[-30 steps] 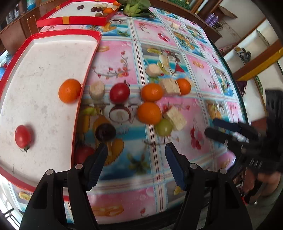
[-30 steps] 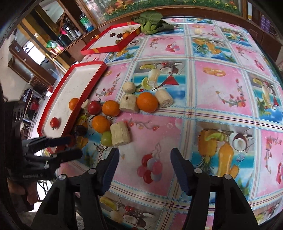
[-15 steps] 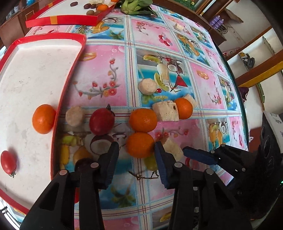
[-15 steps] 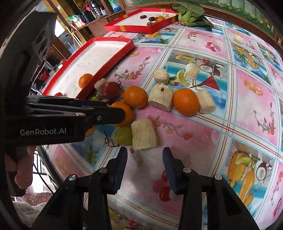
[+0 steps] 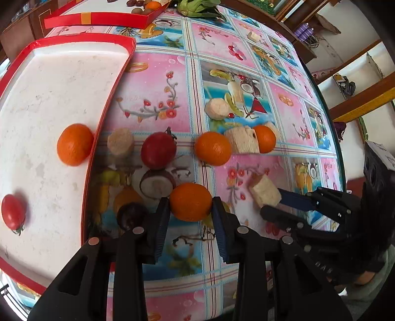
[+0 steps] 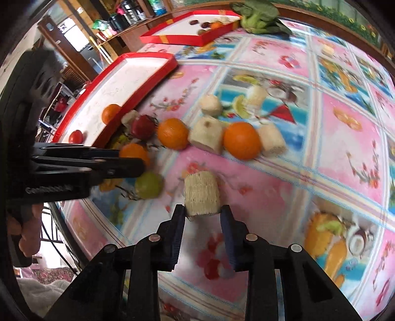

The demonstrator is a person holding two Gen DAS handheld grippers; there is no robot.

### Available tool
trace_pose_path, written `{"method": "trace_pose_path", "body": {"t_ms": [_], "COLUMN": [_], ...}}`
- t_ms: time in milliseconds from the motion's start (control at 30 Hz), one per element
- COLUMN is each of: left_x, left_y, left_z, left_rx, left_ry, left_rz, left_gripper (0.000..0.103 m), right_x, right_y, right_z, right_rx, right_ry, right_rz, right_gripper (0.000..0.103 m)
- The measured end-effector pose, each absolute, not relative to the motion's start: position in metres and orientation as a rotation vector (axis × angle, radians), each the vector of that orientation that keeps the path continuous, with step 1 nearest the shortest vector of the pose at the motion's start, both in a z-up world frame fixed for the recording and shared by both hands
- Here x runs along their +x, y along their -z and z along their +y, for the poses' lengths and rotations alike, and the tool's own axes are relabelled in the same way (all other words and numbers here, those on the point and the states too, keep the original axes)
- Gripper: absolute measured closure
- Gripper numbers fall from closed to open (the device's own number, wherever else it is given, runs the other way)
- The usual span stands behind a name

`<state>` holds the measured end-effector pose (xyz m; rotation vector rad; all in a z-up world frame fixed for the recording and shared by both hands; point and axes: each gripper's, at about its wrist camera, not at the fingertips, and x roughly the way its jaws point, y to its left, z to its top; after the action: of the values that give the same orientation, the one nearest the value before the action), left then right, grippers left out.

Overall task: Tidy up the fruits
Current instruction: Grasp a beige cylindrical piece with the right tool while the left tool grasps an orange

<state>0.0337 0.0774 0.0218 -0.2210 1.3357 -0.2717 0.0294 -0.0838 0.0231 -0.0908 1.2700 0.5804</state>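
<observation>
Where the round table (image 5: 158, 81) shows bare, its oilcloth is pink and blue squares printed with fruit; wooden shelves stand beyond the far edge; a red-rimmed white tray (image 5: 108, 103) lies at the left edge holding an orange (image 5: 74, 144) and a tomato (image 5: 12, 214), and a second red tray (image 6: 187, 38) sits at the far edge beside greens (image 6: 259, 17). Near the front edge the left gripper (image 5: 190, 212) clasps an orange (image 5: 190, 202) between both pads; the right gripper (image 6: 202, 214) pinches a pale cane piece (image 6: 202, 192). Only the right view shows a green fruit (image 6: 148, 185) beside the left fingers; only the left view shows a dark plum (image 5: 130, 217) near the tray.
</observation>
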Motion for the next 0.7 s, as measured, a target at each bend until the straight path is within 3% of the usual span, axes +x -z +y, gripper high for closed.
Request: {"method": "trace_pose_path", "body": {"t_ms": [300, 700], "left_x": [0.038, 0.034], "left_y": [-0.021, -0.024], "left_z": [0.075, 0.077], "left_rx": [-0.174, -0.142], "left_ry": [0.231, 0.234], "left_rz": [1.322, 1.292], "left_gripper": [0.071, 0.072], "right_x": [0.038, 0.036], "right_y": [-0.021, -0.022], "right_z": [-0.076, -0.074], "right_rx": [-0.124, -0.153], "right_ry": [-0.547, -0.513], "right_rz": [1.274, 1.269], "right_gripper": [0.068, 0.072]}}
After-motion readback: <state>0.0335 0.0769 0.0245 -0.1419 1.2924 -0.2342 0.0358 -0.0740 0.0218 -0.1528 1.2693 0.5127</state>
